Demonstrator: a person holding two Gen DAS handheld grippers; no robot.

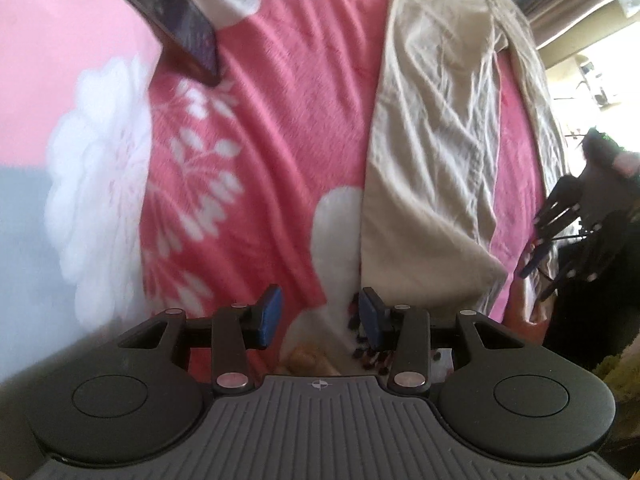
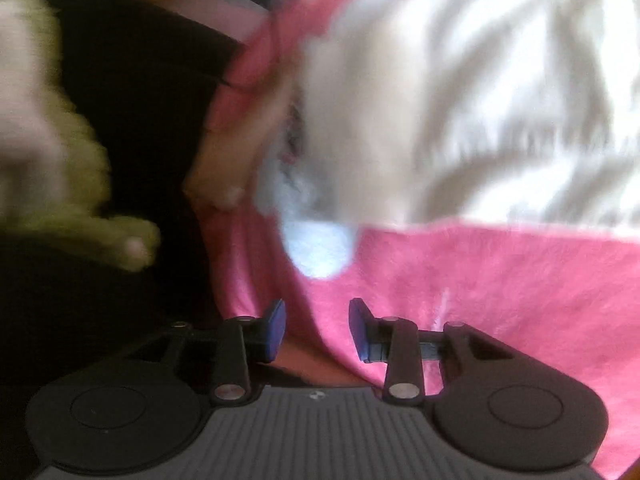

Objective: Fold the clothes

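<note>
- The beige trousers [image 1: 436, 128] lie flat on the pink blanket [image 1: 260, 120], ahead and right of the left gripper [image 1: 320, 316], long axis running away from it, near hem pointing back.
- The right gripper [image 1: 560, 232] sits nearer their far edge.
- Both grippers' fingers part-open, holding nothing (right view blurred).

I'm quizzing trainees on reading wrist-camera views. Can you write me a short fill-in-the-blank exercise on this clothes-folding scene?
1. The beige garment lies on a blanket whose main colour is ____.
2. The blanket carries a floral pattern in ____.
3. The pads of the left hand-held gripper are coloured ____.
4. Between the pads of the right hand-held gripper there is ____ held.

Missing words: pink; white; blue; nothing
</note>
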